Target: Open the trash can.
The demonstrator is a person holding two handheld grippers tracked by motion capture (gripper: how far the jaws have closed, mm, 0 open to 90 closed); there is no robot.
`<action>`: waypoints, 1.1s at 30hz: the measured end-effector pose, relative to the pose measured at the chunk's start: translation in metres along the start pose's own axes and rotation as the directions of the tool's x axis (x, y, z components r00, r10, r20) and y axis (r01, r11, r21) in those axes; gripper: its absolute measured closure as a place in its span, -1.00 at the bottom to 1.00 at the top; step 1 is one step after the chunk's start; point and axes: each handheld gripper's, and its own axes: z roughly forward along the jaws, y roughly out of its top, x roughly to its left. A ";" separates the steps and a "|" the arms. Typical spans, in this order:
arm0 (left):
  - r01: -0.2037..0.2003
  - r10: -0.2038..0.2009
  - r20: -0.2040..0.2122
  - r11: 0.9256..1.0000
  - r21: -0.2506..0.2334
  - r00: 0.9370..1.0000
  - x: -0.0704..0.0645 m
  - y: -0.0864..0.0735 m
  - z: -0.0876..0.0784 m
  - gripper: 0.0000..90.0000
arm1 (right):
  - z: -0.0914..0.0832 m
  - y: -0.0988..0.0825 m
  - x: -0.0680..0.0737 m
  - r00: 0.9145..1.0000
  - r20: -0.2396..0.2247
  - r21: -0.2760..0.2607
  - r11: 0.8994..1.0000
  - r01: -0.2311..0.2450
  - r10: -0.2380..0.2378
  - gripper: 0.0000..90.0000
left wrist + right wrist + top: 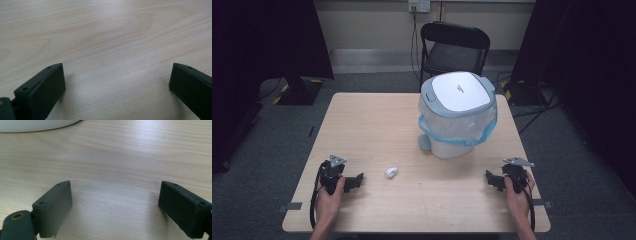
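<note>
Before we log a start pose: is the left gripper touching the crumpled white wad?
Apart. In the high view, bare table separates the left gripper from the white wad.

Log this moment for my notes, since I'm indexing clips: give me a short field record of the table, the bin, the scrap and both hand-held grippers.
table: light wood table
bin: white trash bin, lid closed, blue liner folded over its rim, far right part of the table
scrap: crumpled white paper, on the table in front of the bin, to its left
left hand-held gripper: jaws open, nothing between them, near the paper
right hand-held gripper: jaws open, nothing between them
contact: neither gripper touches the paper or the bin
</note>
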 end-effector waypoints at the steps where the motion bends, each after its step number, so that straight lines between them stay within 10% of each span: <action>1: -0.003 0.003 0.004 1.000 -0.001 1.000 0.000 0.000 0.000 -1.00 | 0.000 0.000 0.000 1.000 0.000 0.000 1.000 0.000 0.000 -0.76; 23: -0.006 0.006 -0.020 0.999 -0.032 1.000 0.000 0.007 -0.002 -0.61 | -0.009 0.014 0.025 0.996 -0.085 -0.060 0.998 0.021 -0.026 -0.69; 33: -0.035 0.045 0.089 0.993 -0.114 0.995 -0.015 0.073 0.014 -0.62 | 0.000 0.042 0.022 0.994 -0.107 -0.062 0.998 0.003 -0.010 -0.68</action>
